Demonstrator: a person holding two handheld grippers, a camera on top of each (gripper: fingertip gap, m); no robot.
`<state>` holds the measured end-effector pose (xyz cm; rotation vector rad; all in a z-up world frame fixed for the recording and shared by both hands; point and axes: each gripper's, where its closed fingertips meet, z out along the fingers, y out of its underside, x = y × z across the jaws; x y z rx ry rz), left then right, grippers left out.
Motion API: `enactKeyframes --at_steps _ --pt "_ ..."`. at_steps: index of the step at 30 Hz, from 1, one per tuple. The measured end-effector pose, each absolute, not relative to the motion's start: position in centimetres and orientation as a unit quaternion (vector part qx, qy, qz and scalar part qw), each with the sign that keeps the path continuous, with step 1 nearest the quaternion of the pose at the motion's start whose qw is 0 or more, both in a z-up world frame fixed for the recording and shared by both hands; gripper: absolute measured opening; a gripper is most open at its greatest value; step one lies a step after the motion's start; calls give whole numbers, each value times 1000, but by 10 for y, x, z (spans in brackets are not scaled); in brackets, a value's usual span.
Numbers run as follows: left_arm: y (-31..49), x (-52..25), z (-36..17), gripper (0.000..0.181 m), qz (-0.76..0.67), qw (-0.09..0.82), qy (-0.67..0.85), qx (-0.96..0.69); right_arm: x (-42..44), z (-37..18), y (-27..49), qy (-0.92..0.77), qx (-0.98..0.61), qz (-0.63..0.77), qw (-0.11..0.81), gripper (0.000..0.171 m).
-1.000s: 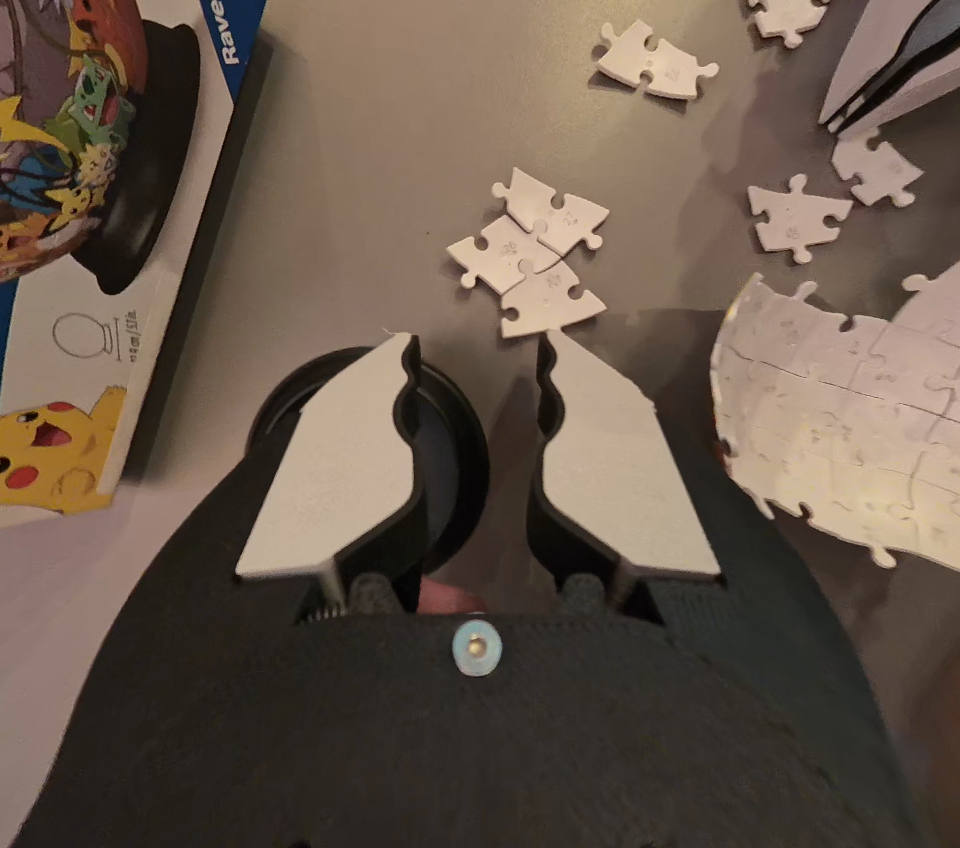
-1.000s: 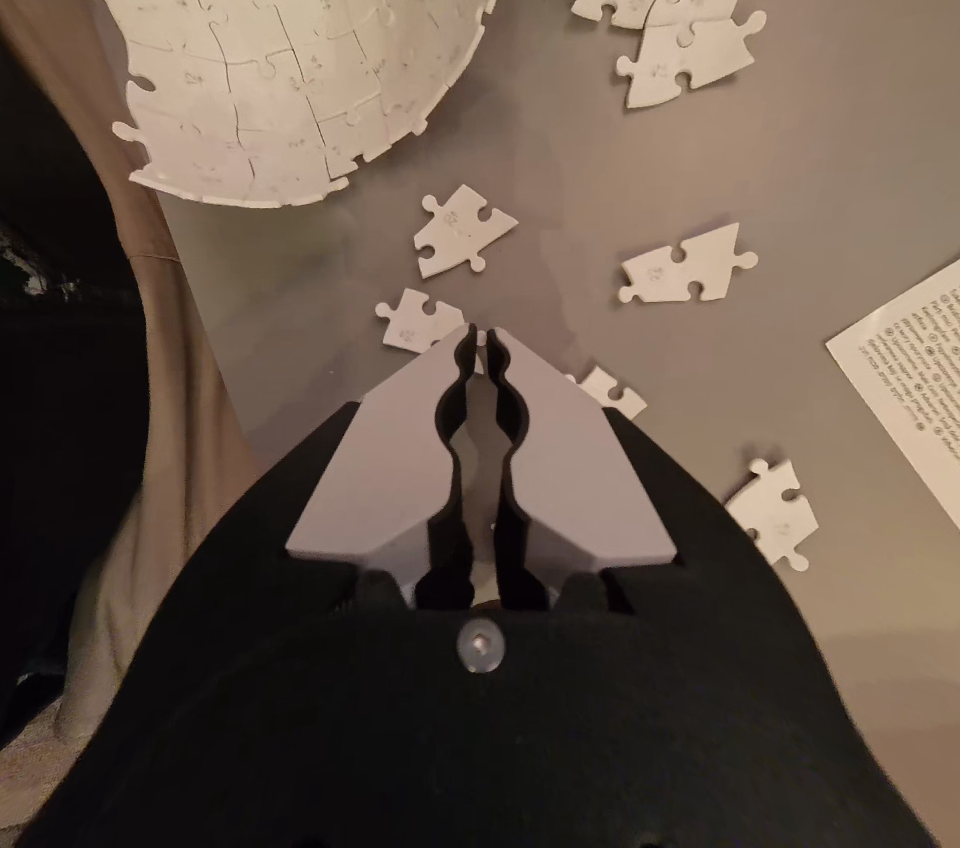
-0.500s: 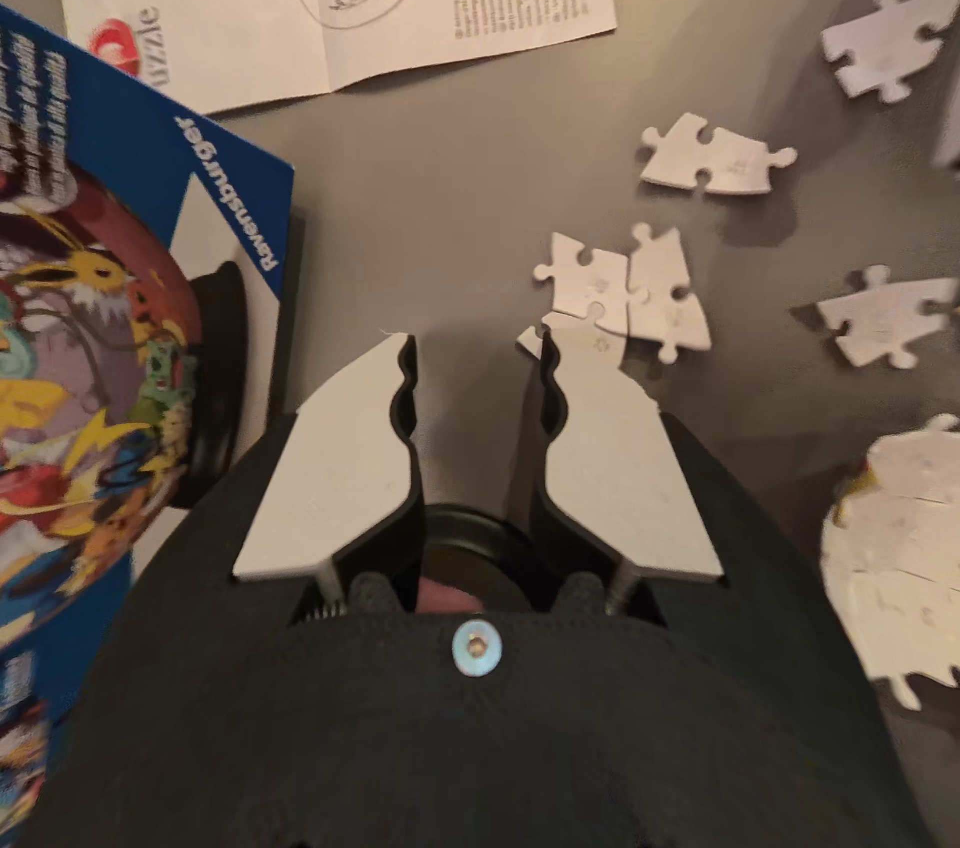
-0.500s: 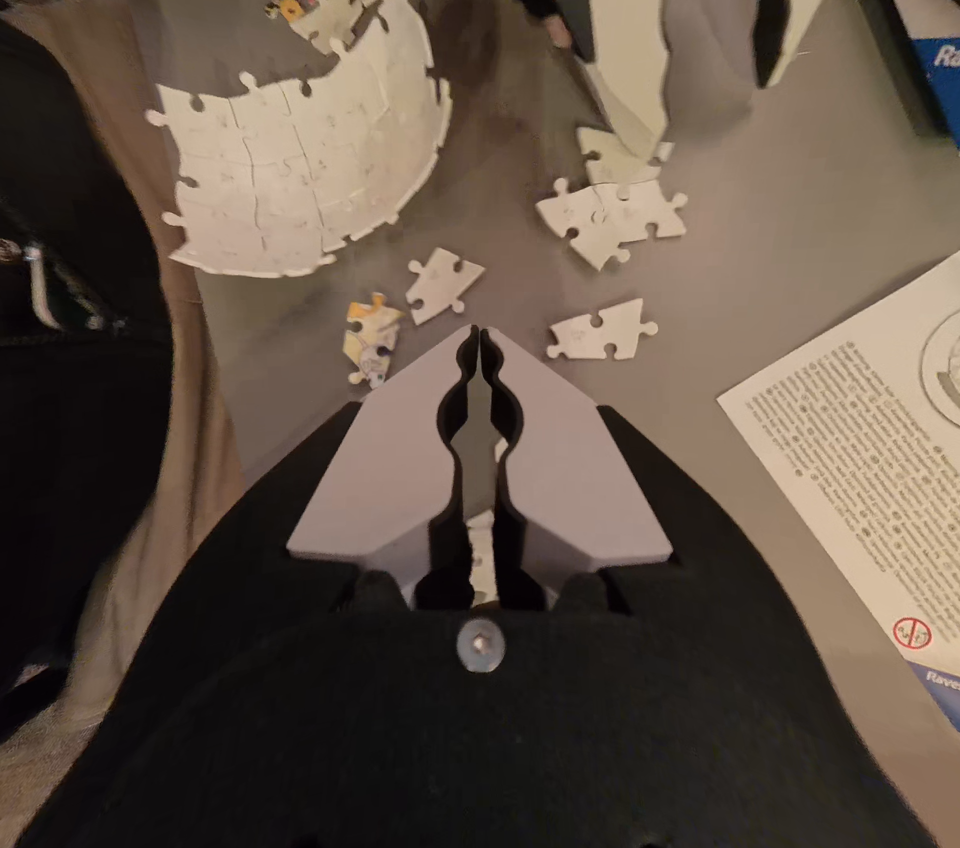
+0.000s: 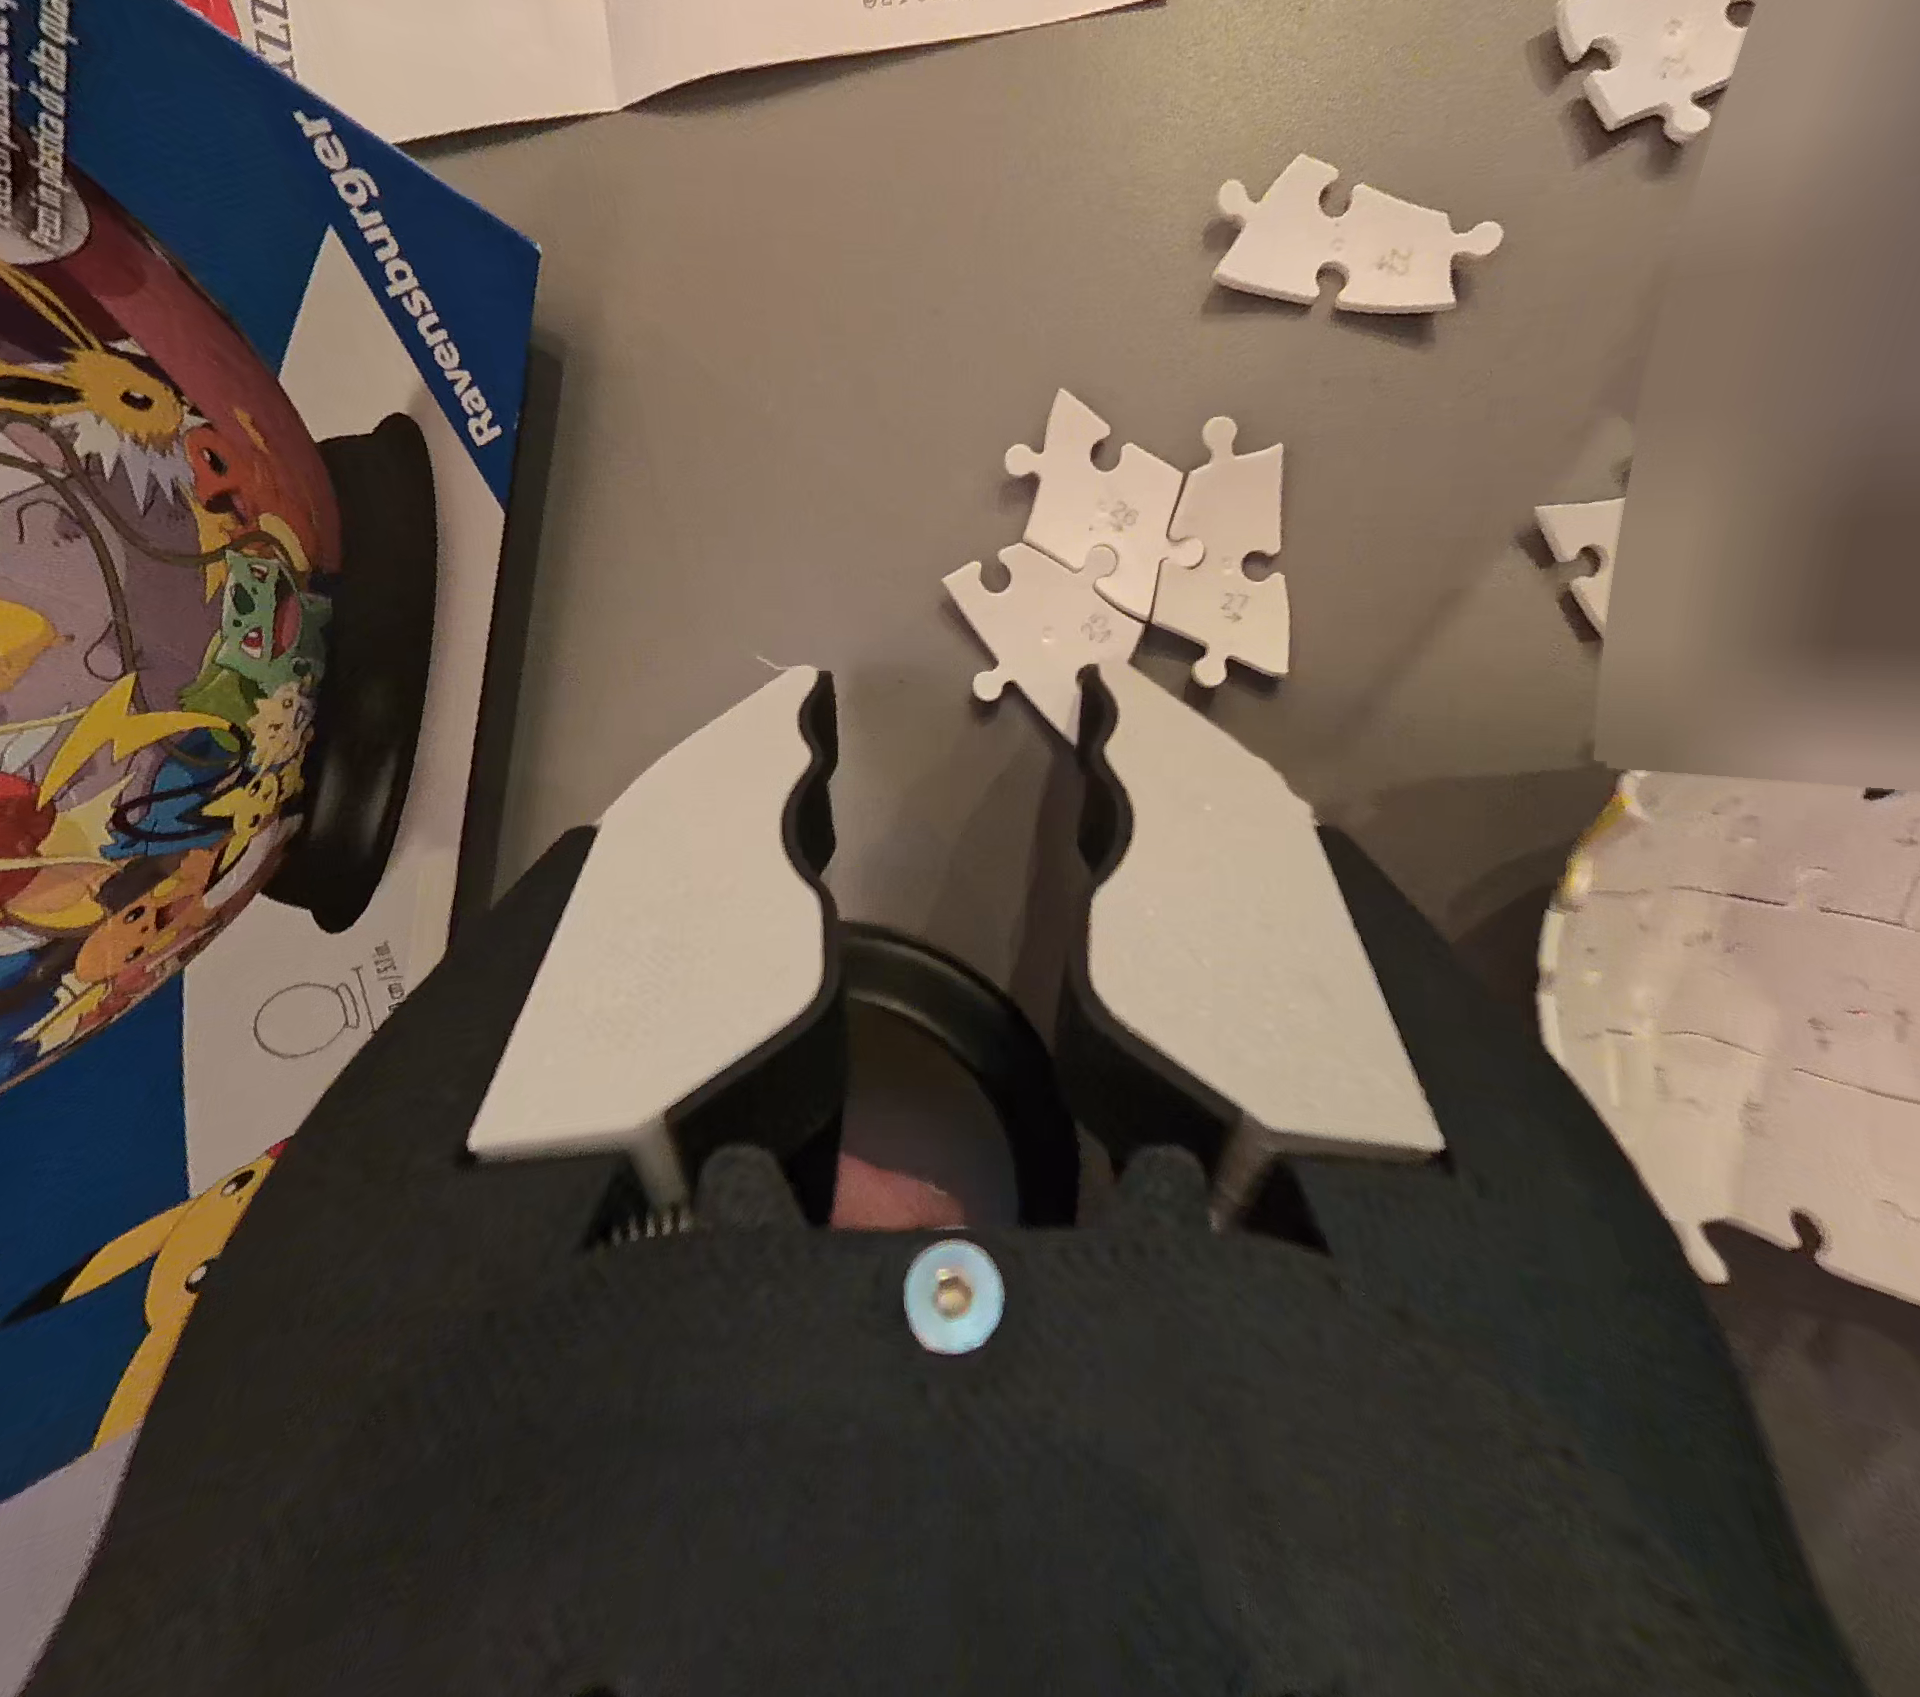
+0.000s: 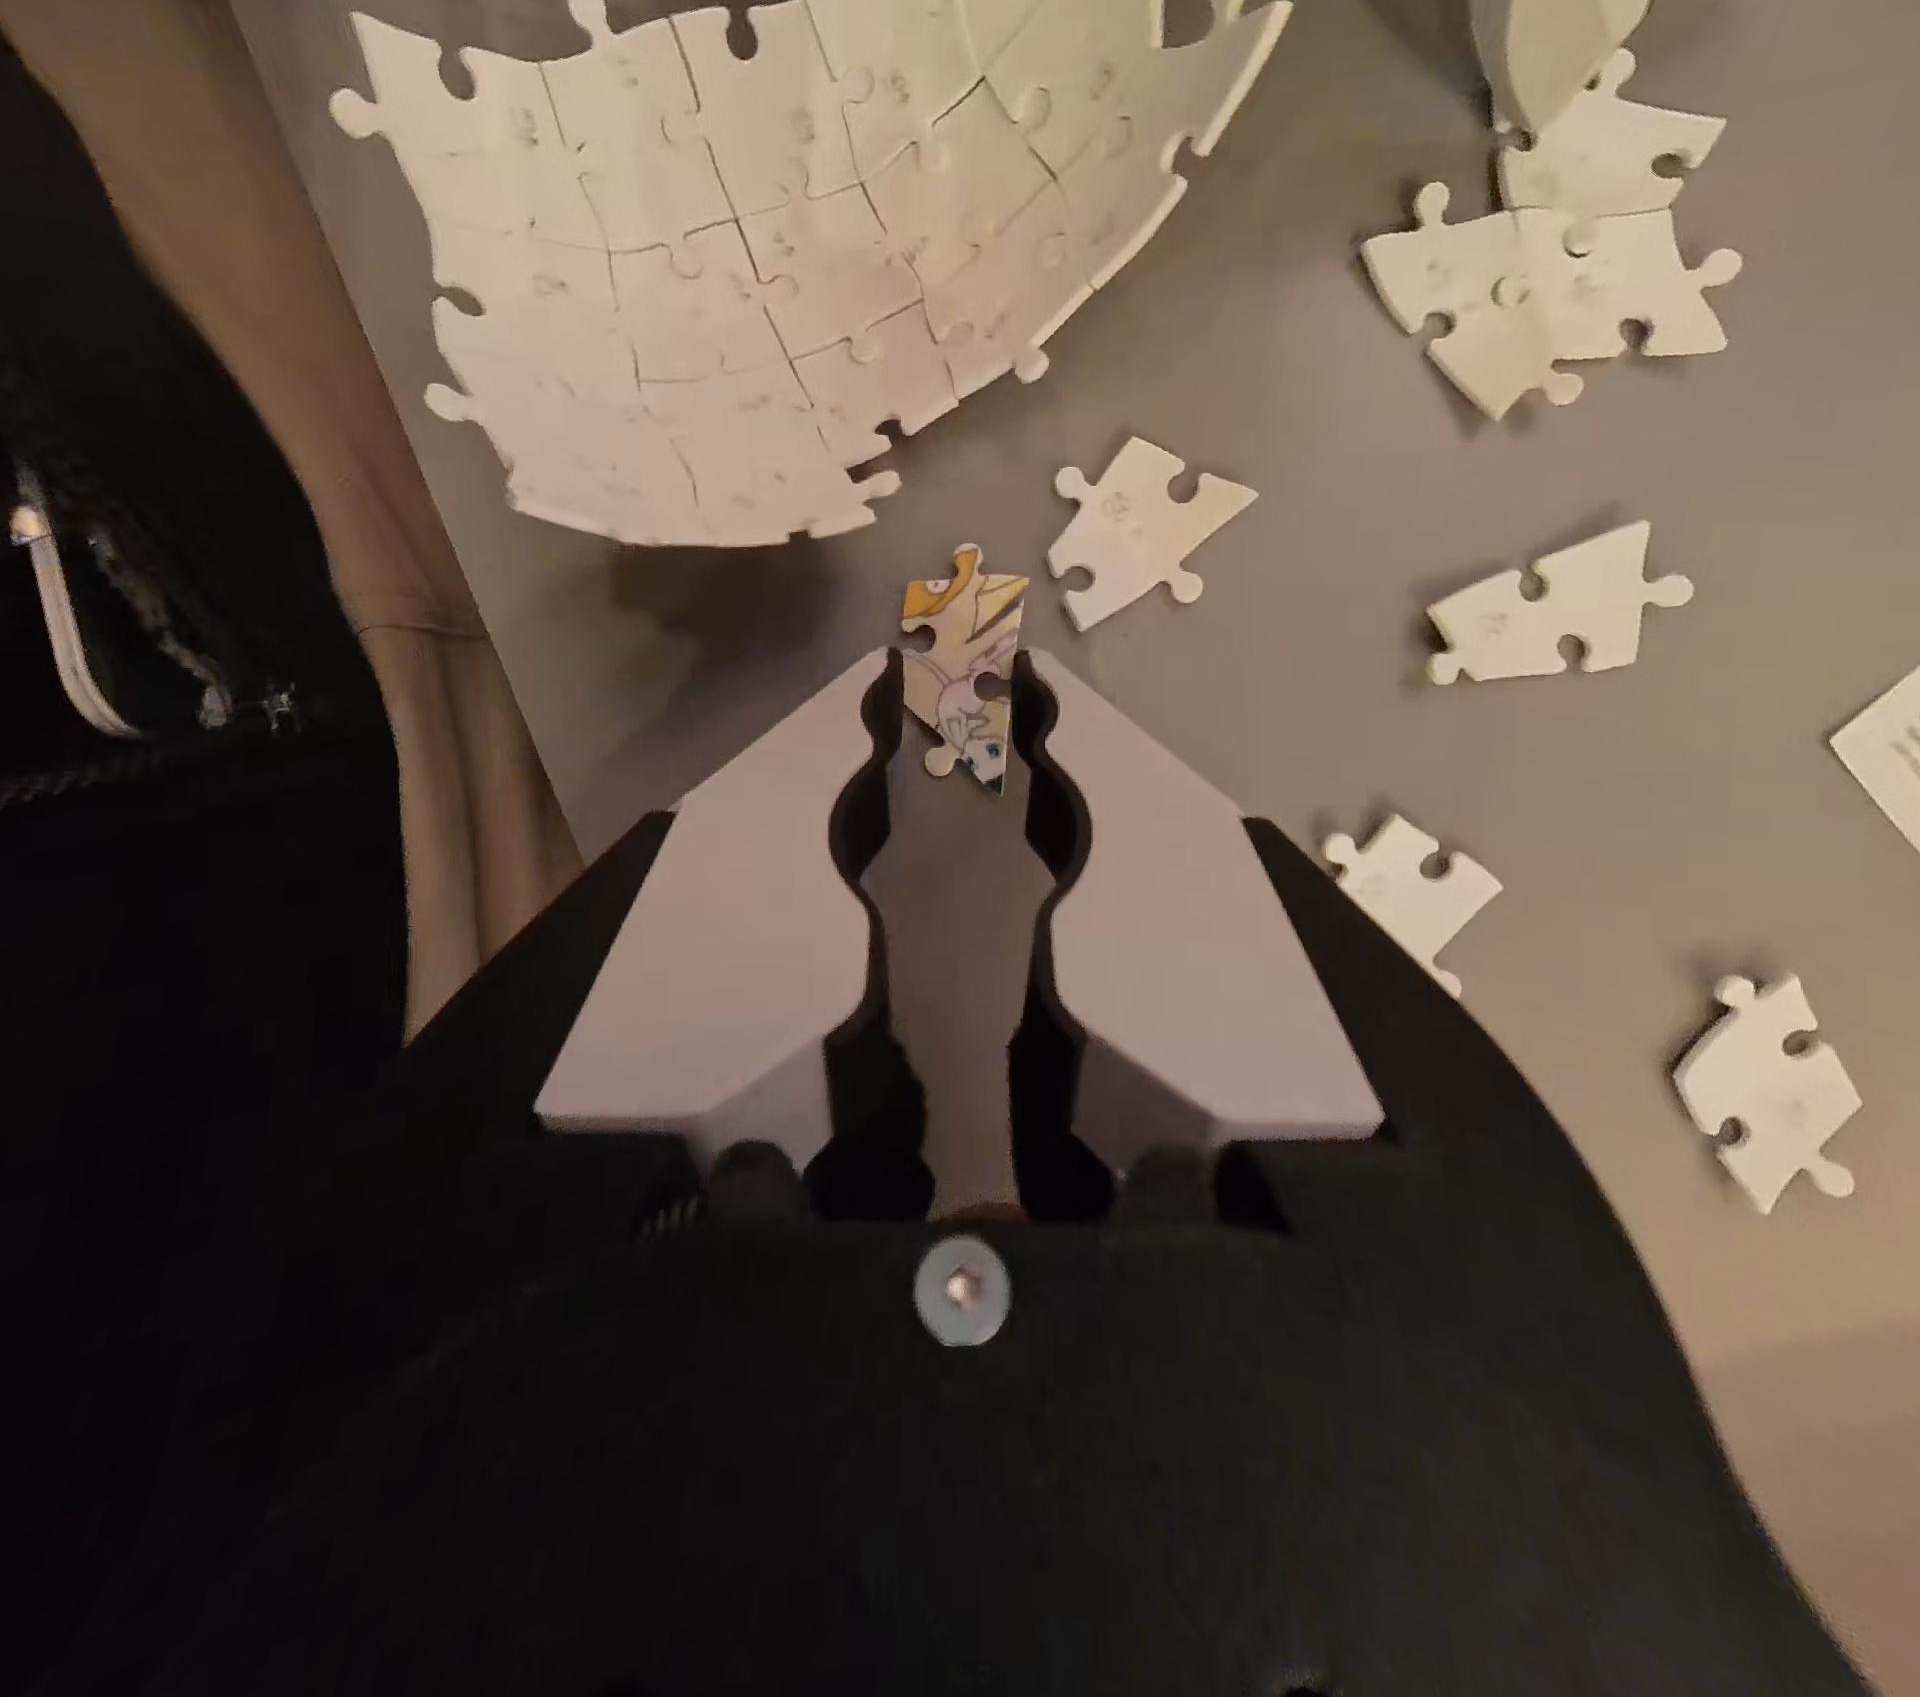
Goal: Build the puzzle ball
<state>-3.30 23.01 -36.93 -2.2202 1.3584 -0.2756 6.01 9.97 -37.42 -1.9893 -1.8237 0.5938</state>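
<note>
Right gripper [image 6: 958, 660]: jaws now parted slightly, printed puzzle piece [image 6: 966, 673] standing on edge between tips; 0.5 s ago tips nearly met. Curved puzzle shell [image 6: 790, 245] just beyond on grey table [image 6: 1299, 712]. Left gripper [image 5: 956, 686] unchanged, open, empty; right tip over three-piece cluster [image 5: 1132, 567]; box [image 5: 208, 608] at left.

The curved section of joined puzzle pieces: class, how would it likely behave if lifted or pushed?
The curved section keeps a bowl-like arch, so it is probably stiff. Visible seams between pieces suggest it could split if squeezed. Its rounded underside on the table may let it rock or slide.
</note>
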Motion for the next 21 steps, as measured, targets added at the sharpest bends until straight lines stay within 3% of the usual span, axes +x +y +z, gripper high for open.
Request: enactKeyframes --at_steps 5,9,13,15,21 --pt "230 -34 -352 43 -127 292 480 -817 57 -355 115 -601 -720 282 203 19" --pt "217 -21 -316 37 -214 349 486 -773 35 -298 143 -484 -705 469 220 19" --pt "205 -9 -263 23 -244 463 530 -667 16 -253 167 -399 -652 620 176 20" --pt "199 -5 -242 25 -265 488 539 -633 9 -239 169 -387 -615 671 147 20" --pt "181 6 -222 28 -369 475 537 -591 -4 -208 172 -342 -530 767 118 19"
